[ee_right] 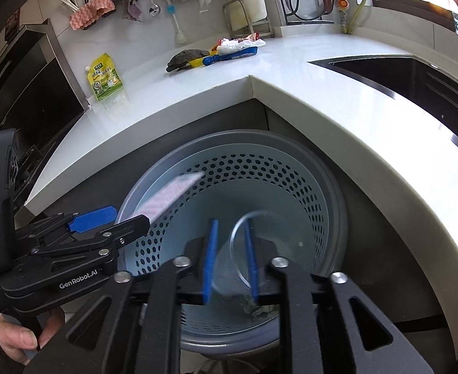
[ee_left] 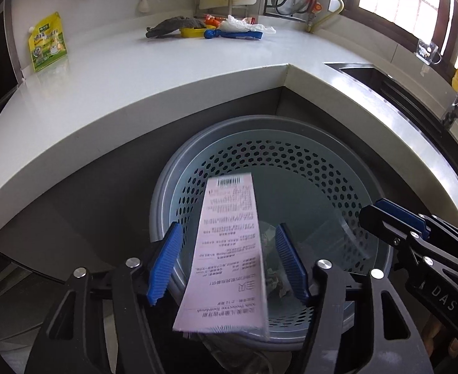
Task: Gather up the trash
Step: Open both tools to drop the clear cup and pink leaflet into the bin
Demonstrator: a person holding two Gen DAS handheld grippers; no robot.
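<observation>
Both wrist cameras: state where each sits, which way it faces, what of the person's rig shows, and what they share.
Left wrist: on the left gripper, facing down into the perforated bin; open jaws flank a pink box; the right gripper shows at right.
Right wrist: on the right gripper, above the same bin, jaws around a clear plastic cup; left gripper and a hand show at left.
Shared: bin, white counter, yellow pouch.

The bin [ee_left: 291, 162] mouth lies open below both grippers, with the surface [ee_left: 166, 71] edge wrapping it from nine through three o'clock. The pink box [ee_left: 229, 255] and clear cup [ee_right: 238, 255] occupy the room directly above it.
</observation>
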